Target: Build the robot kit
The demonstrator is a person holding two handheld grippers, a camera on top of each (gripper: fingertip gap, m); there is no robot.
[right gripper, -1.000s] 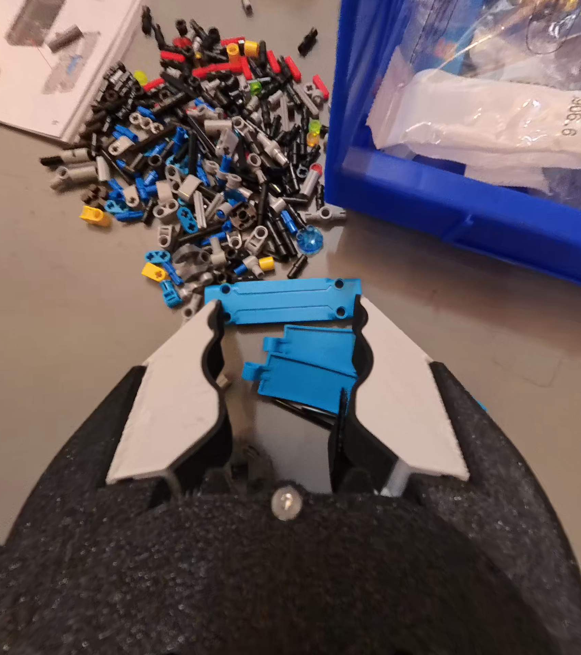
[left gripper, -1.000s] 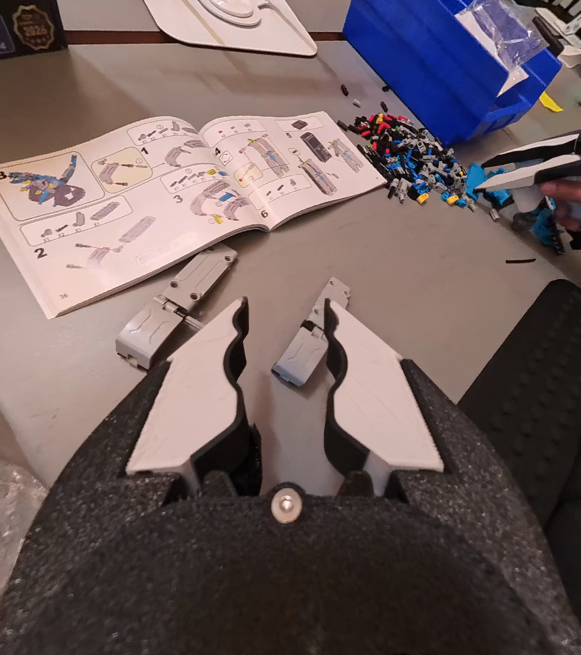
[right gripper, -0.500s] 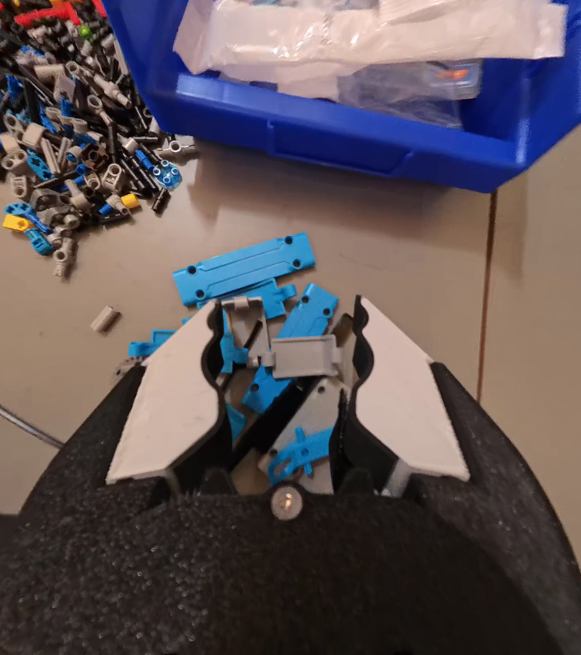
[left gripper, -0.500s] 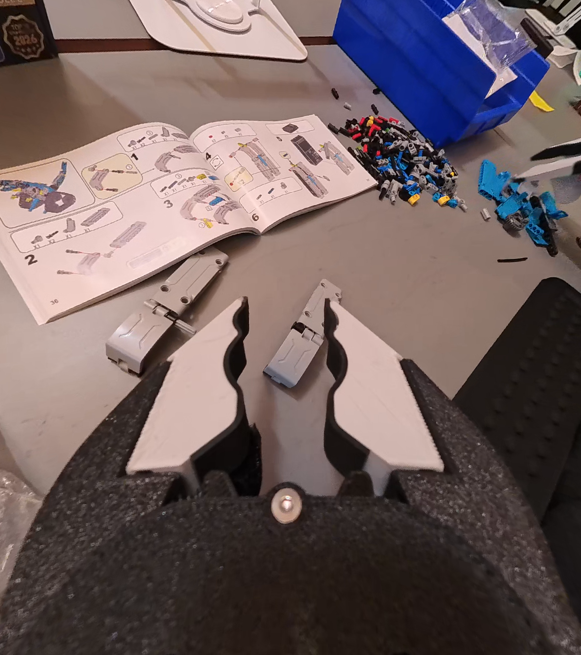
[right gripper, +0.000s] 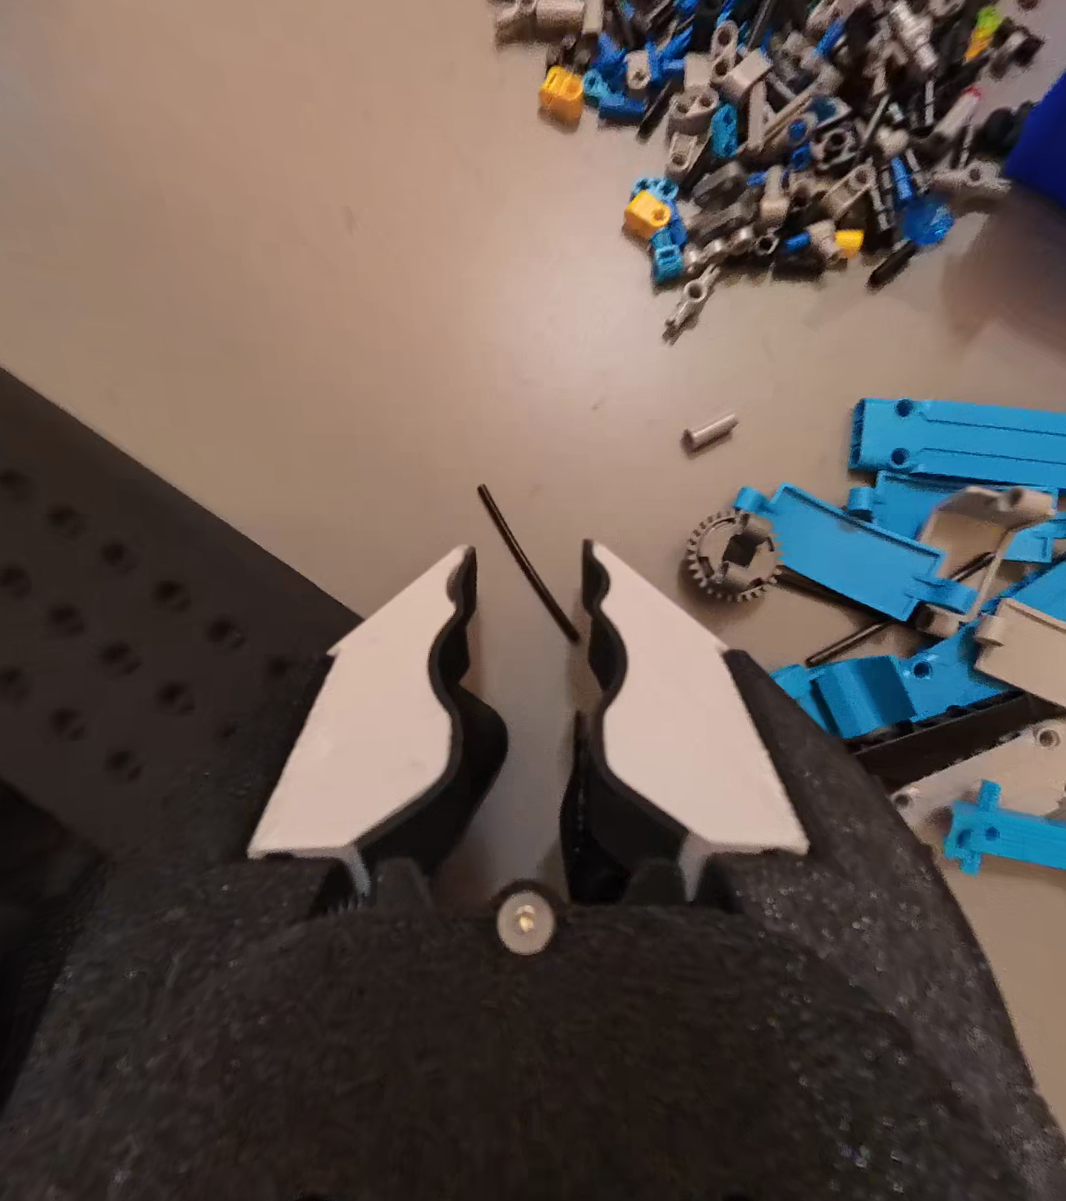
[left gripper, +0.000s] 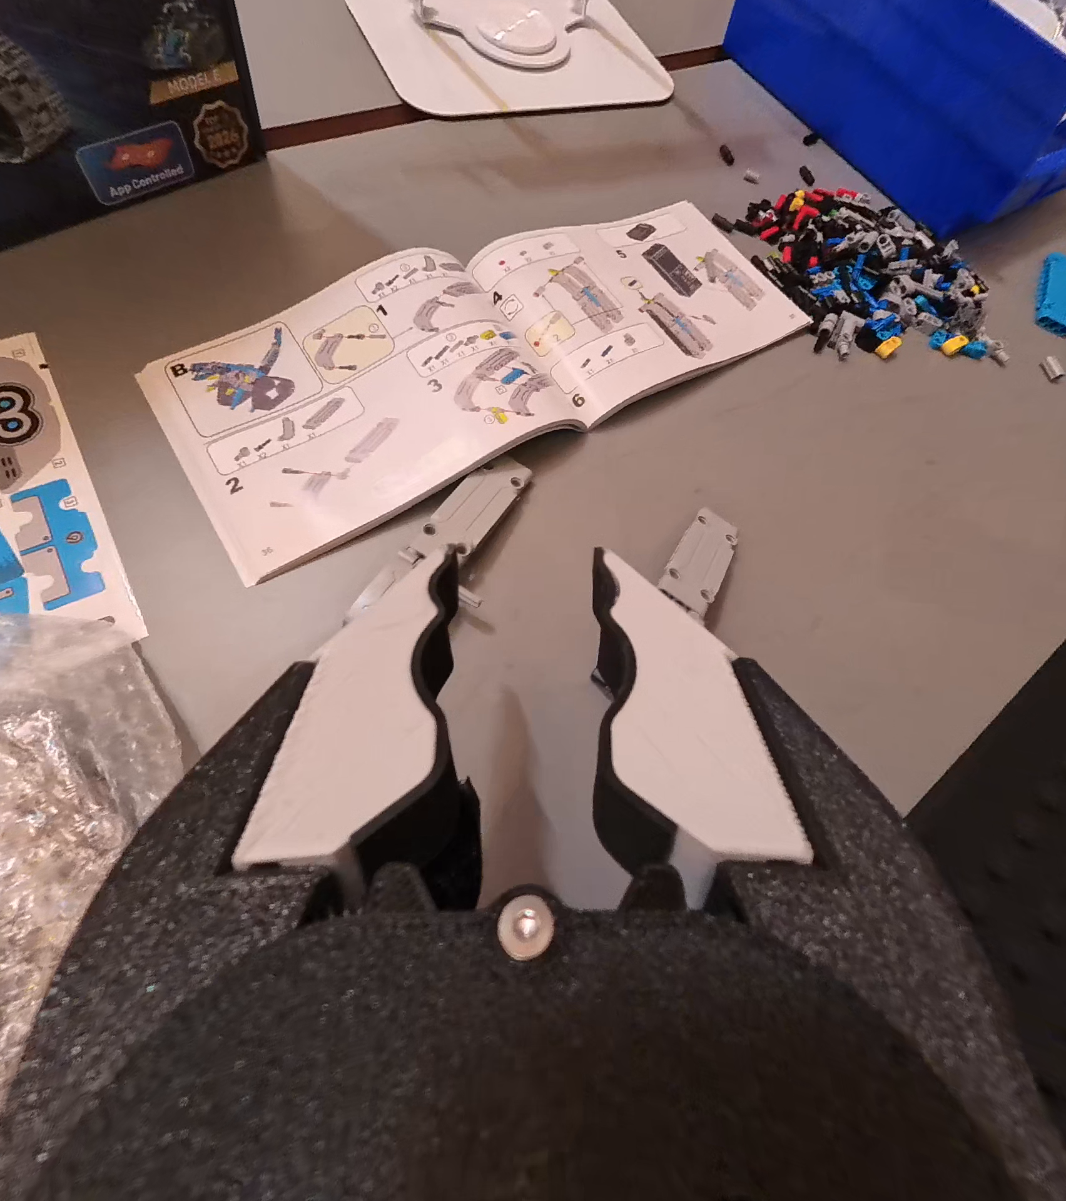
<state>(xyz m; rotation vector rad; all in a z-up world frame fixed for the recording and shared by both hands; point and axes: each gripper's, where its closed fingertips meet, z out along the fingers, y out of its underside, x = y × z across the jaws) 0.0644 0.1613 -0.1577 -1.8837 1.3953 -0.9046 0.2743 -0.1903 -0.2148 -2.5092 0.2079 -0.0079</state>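
Note:
My left gripper (left gripper: 522, 560) is open and empty above the grey table, between two grey panel assemblies: one (left gripper: 477, 505) at its left fingertip, one (left gripper: 701, 560) just beyond its right fingertip. An open instruction booklet (left gripper: 452, 364) lies beyond them. My right gripper (right gripper: 529, 552) is open and empty, its fingertips on either side of a thin black axle (right gripper: 527, 564) lying on the table. A dark grey gear (right gripper: 730, 556) and a heap of blue and grey panels (right gripper: 946, 585) lie to its right.
A pile of small mixed pieces (left gripper: 855, 273) (right gripper: 810, 130) lies beside a blue bin (left gripper: 946, 97). A sticker sheet (left gripper: 4, 481), crumpled plastic wrap (left gripper: 17, 780), a dark box (left gripper: 82, 97) and a white tray (left gripper: 517, 58) sit left and back. A black perforated pad (right gripper: 95, 585) borders the table. Across from one pair of fingers to the other is roughly 40 cm. About 4 cm separates my right fingertips from the dark grey gear (right gripper: 730, 556).
My right gripper swung left off the blue and grey panels and now frames the black axle. My left gripper shifted so the right grey assembly lies outside its fingers; the sticker sheet came into view.

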